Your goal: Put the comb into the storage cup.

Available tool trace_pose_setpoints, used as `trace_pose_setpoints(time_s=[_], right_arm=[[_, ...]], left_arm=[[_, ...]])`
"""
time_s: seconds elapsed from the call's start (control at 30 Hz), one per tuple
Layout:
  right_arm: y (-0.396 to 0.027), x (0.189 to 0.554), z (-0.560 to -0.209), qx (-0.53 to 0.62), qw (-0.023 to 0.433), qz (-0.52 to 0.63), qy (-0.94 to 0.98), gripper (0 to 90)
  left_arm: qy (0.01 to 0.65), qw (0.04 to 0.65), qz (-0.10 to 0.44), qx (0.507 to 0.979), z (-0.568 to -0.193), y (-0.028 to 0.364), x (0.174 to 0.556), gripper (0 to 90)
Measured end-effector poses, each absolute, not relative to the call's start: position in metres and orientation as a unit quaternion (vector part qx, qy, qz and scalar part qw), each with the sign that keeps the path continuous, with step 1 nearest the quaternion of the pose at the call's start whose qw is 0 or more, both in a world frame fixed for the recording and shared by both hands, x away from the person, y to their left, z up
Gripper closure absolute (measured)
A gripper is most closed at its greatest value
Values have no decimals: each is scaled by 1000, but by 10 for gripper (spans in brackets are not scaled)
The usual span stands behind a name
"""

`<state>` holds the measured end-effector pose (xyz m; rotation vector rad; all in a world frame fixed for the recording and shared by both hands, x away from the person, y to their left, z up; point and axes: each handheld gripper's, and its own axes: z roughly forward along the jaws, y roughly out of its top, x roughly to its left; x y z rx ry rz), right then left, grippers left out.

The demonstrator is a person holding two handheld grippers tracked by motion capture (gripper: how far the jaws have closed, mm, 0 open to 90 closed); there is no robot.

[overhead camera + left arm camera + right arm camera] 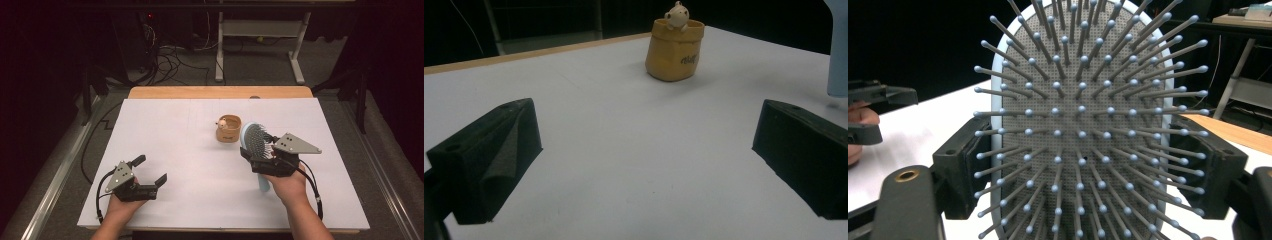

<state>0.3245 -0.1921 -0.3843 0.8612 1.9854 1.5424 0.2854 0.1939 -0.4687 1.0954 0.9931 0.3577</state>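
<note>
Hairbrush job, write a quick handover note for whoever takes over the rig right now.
Right gripper: shut on the light blue hairbrush, jaws clamping the sides of its head, bristles facing the gripper's camera, handle pointing back toward the person.
Left gripper: open, nothing between the jaws, low over the near left of the white table.
The tan cup with a small figure at its rim stands upright mid-table, just left of the brush, apart from both grippers.
Done: brush is gripped.
Left: likely placing the brush, perhaps at or in the cup; that is a guess.
</note>
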Motion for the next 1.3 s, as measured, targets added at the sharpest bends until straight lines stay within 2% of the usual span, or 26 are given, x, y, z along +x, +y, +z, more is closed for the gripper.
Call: trace_pose_setpoints(time_s=[0.77,1.3], right_arm=[[-202,311,-390,309,281,605,678,206],[-191,311,-392,300,291,606,676,206]], left_arm=[[436,725,169,506,-463,176,281,3],[427,725,163,515,-431,149,285,2]])
